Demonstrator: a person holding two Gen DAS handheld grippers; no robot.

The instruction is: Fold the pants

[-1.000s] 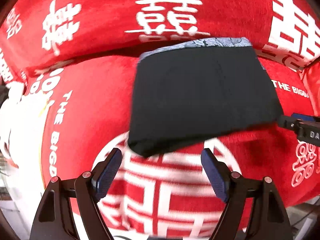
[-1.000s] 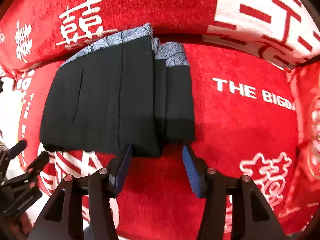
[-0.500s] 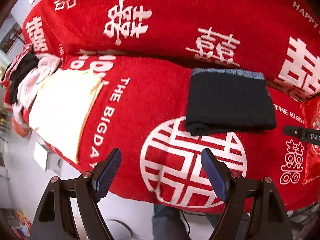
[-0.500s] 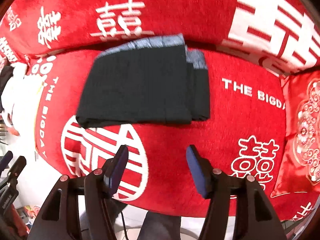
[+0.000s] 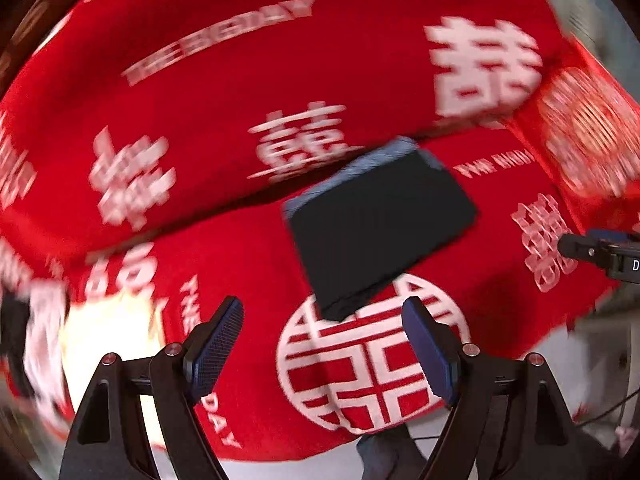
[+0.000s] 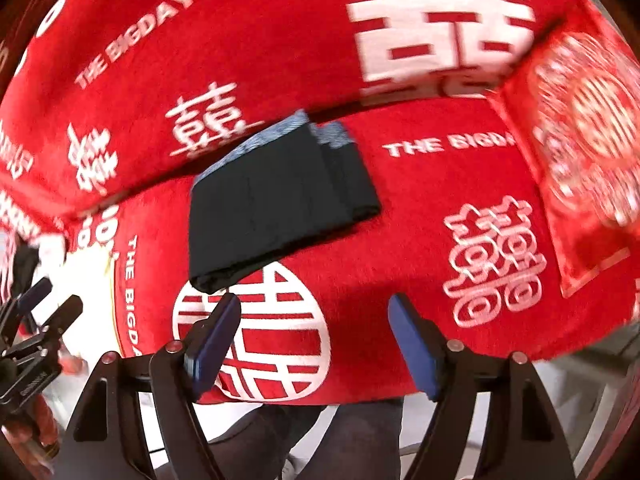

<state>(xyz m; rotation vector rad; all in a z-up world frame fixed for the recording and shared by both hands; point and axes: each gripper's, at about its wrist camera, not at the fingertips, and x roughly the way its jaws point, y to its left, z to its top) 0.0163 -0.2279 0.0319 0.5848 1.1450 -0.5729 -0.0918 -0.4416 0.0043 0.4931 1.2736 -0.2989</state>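
Pants [image 5: 380, 224] lie folded into a compact dark rectangle on the seat of a sofa [image 5: 248, 248] draped in a red cover printed with white characters. In the left wrist view the bundle sits at about one o'clock from the frame's middle, its far edge close under the backrest. A blue-grey patterned waistband shows along that far edge. From the right wrist view the same pants [image 6: 276, 204] sit at about eleven o'clock, with stacked layer edges visible on their three o'clock side.

Left hand-held gripper [image 5: 322, 354]: jaws spread wide, nothing between them, only the red cover and a white round emblem [image 5: 360, 364] behind. Released. Right hand-held gripper [image 6: 314, 338]: jaws opening at this moment, nothing between them either; the pants' near corner lies just beyond the tip of its nine o'clock finger [image 6: 216, 336] in the picture, apart from it. Both point steeply down at the seat, well clear of the cloth. Left view badly motion-blurred.

At nine o'clock of the pants, near the seat's end, a pale yellow garment [image 6: 92, 280] lies flat. A red patterned cushion [image 6: 580, 152] stands at three o'clock.

Handling, as a judgement: light, soft, limp fabric; layers will slide over one another and the stack will sag if lifted by one edge. The folded near edge, with both grippers pinching through all layers at the two corners, looks the safest hold. The fold appears finished.
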